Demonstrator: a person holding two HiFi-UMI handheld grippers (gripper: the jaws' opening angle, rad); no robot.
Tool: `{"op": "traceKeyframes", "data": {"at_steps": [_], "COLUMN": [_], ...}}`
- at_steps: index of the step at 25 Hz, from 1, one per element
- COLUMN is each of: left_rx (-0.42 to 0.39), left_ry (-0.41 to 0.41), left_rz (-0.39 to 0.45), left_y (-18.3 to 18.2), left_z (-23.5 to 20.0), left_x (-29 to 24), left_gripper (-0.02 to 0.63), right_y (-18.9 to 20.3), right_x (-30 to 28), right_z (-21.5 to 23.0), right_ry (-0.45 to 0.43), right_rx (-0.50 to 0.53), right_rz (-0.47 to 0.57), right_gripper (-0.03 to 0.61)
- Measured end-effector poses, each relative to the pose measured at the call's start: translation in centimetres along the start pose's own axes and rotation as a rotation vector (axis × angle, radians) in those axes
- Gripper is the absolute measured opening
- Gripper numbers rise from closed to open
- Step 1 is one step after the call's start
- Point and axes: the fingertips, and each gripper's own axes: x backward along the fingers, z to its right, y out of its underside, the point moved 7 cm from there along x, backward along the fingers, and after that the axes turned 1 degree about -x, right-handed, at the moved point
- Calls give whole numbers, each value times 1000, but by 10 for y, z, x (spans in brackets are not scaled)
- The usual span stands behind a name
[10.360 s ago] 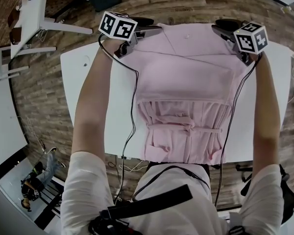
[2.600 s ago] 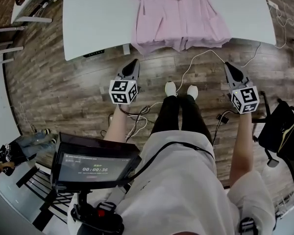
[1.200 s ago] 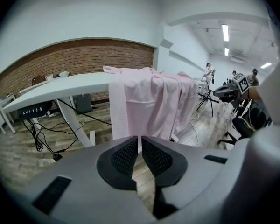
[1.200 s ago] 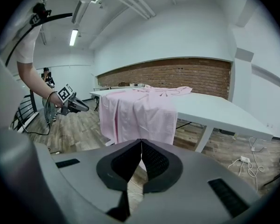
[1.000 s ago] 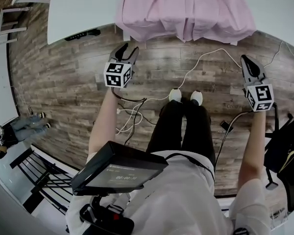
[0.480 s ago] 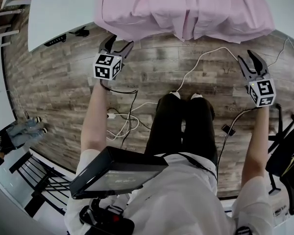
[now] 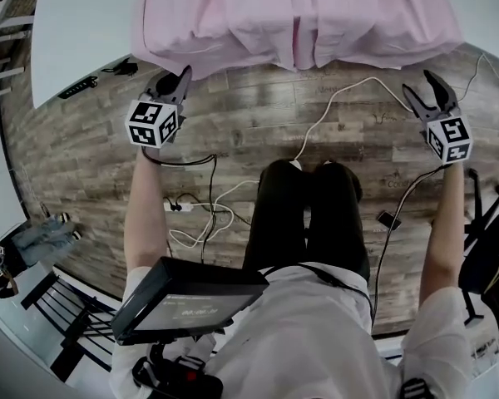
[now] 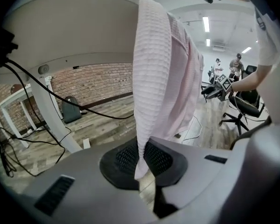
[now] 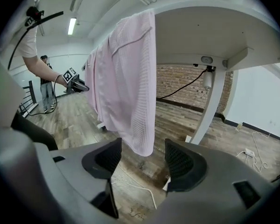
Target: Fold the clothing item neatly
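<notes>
Head view: pink waffle-weave garment [image 7: 299,15] draped over white table's [image 7: 75,23] near edge, hem hung free above plank floor [image 7: 258,119]. Left gripper [image 7: 181,80] just clamped shut on hem corner; right gripper [image 7: 424,88] just spread wide, corner between pads untouched.

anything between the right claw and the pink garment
Nothing: in the right gripper view the right claw has just opened its jaws and the pink garment hangs just ahead of their gap, untouched.
</notes>
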Motion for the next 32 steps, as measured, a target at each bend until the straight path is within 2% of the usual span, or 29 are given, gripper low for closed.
{"op": "traceKeyframes", "data": {"at_steps": [3, 6, 10, 11, 12, 16, 22, 32], "left_rx": [6, 5, 14, 22, 35, 91, 121, 103], "left_ry": [21, 23, 29, 32, 36, 59, 88, 153], "left_rz": [9, 19, 18, 17, 17, 17, 21, 57], "left_y": [-4, -9, -14, -15, -16, -25, -60, -142], "left_z": [6, 12, 19, 22, 25, 40, 66, 99], "left_x": [4, 10, 19, 22, 26, 50, 95, 185], "left_gripper": [15, 15, 15, 15, 15, 14, 14, 14], "right_y": [-8, -23, -33, -35, -38, -52, -86, -171], "right_x": [-16, -30, -47, -45, -40, -6, 60, 160], "right_z": [10, 15, 16, 14, 11, -16, -45, -88], "right_ry": [-39, -89, -148, -156, -164, -194, -210, -226], "right_rx": [-13, -57, -89, -101, -111, -118, -99, -53], "right_rz": [24, 72, 69, 70, 73, 50, 5, 32], "right_gripper": [296, 296, 285, 130, 9, 9, 9, 9]}}
